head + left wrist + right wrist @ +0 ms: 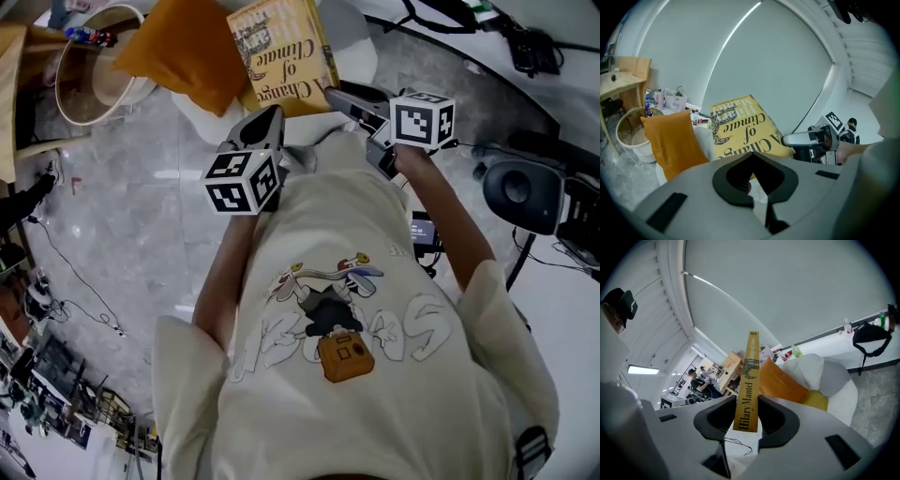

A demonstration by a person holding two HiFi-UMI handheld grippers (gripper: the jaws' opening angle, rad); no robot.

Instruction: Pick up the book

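Note:
The yellow book [281, 56] is held up off the floor, its cover facing me in the head view. My right gripper [361, 103] is shut on it; in the right gripper view the spine [750, 376] stands upright between the two pads [715, 416]. My left gripper [267, 117] sits at the book's lower left corner. Seen from the left gripper view, the cover [743, 131] fills the middle and its lower corner reaches the mouth of that gripper [752, 178]. Whether those jaws pinch it I cannot tell. The right gripper [811, 140] shows at the book's right edge.
An orange cushion [183, 47] leans on a white beanbag [352, 47] behind the book. A round bin [94, 66] stands at the far left beside a wooden table [618, 82]. Black equipment [525, 192] and cables lie on the marble floor at right.

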